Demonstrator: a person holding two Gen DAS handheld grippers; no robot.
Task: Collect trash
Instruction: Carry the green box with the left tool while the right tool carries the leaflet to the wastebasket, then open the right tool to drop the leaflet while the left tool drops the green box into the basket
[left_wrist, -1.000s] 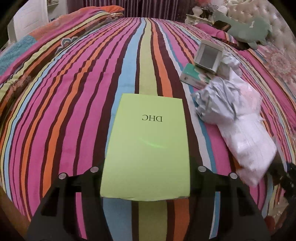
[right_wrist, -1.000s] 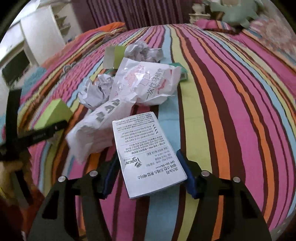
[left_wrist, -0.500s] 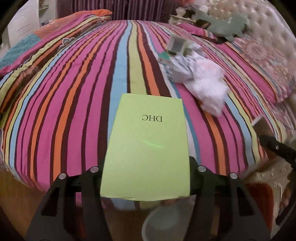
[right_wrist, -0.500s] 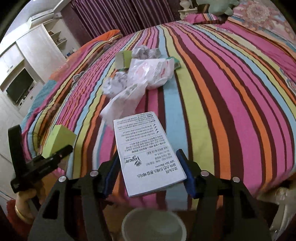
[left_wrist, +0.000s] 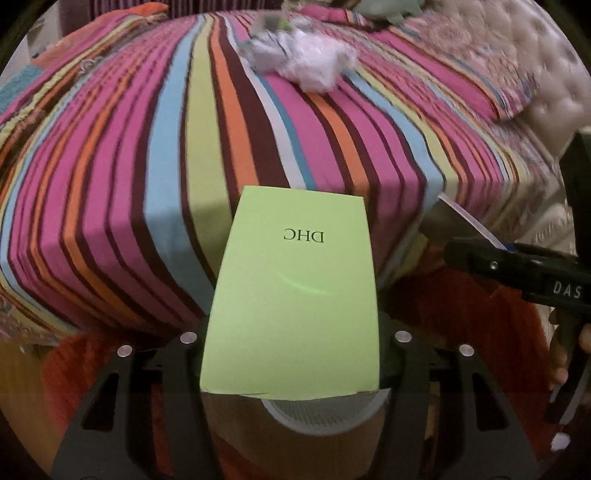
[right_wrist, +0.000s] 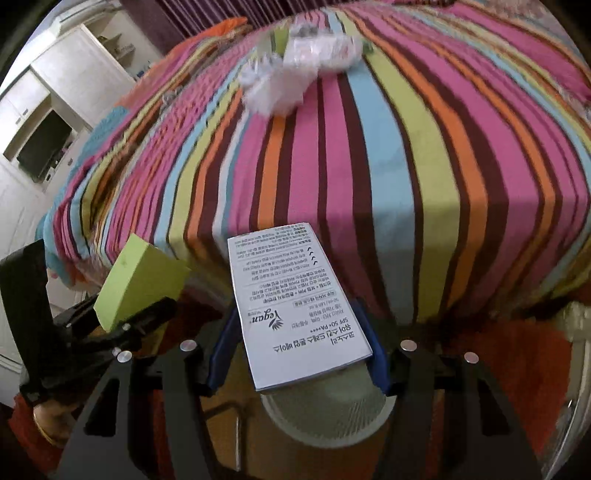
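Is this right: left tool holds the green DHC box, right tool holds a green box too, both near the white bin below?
Not quite. The right tool holds a white box printed with Korean text, as the right wrist view shows. The left tool does hold the green DHC box, and the white bin sits below.

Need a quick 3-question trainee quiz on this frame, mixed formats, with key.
1. True or false: the left gripper is empty.
2. What does the right gripper hold? A) crumpled paper B) white printed box C) nothing
3. Fill in: the white bin sits on the floor, directly ___ both held boxes.

Key:
1. False; its jaws are shut on the green DHC box.
2. B
3. below; the remaining crumpled trash pile lies far up the striped bed.
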